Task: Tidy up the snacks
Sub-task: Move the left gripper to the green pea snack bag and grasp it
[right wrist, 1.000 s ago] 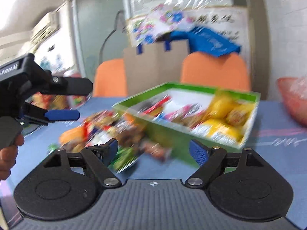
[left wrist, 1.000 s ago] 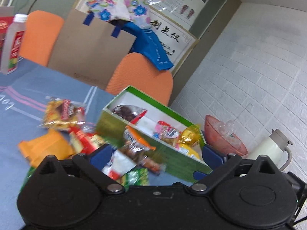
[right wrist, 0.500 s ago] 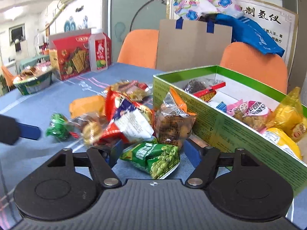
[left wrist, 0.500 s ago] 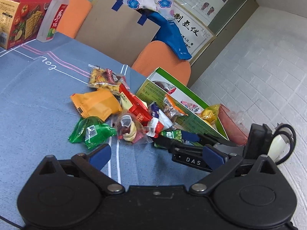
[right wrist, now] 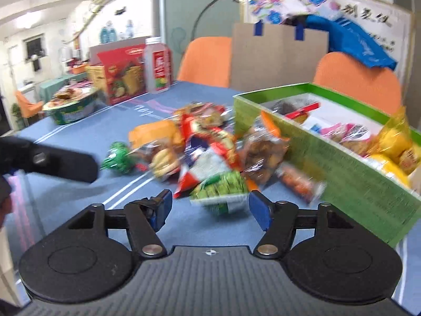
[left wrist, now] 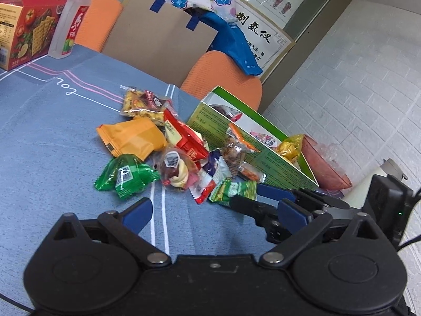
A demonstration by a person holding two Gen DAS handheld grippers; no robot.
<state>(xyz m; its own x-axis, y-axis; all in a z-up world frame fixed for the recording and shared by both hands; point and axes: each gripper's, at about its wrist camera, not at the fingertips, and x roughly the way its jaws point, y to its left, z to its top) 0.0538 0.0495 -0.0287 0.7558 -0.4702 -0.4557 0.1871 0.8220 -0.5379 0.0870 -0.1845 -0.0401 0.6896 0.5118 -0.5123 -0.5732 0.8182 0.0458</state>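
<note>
A pile of snack packets lies on the blue table cloth (left wrist: 52, 144) beside an open green box (left wrist: 252, 142) that holds several snacks. The pile includes an orange packet (left wrist: 131, 138), a green packet (left wrist: 126, 175), a red packet (left wrist: 185, 138) and a green pea packet (left wrist: 234, 189). My left gripper (left wrist: 213, 210) is open and empty, just short of the pile. My right gripper (right wrist: 210, 206) is open, its fingers on either side of the pea packet (right wrist: 221, 188), not closed on it. The right gripper also shows in the left wrist view (left wrist: 263, 202).
A red cracker box (left wrist: 23, 31) and a drink bottle (left wrist: 69, 26) stand at the far left. A pink bowl (left wrist: 323, 163) and white kettle (left wrist: 368, 187) sit right of the green box. Orange chairs (left wrist: 223, 76) and a cardboard bag (left wrist: 163, 42) stand behind. A green bowl (right wrist: 71, 108) sits far left.
Both grippers pulled back and lowered from near the box to the near side of the pile. The right gripper moved in around the pea packet.
</note>
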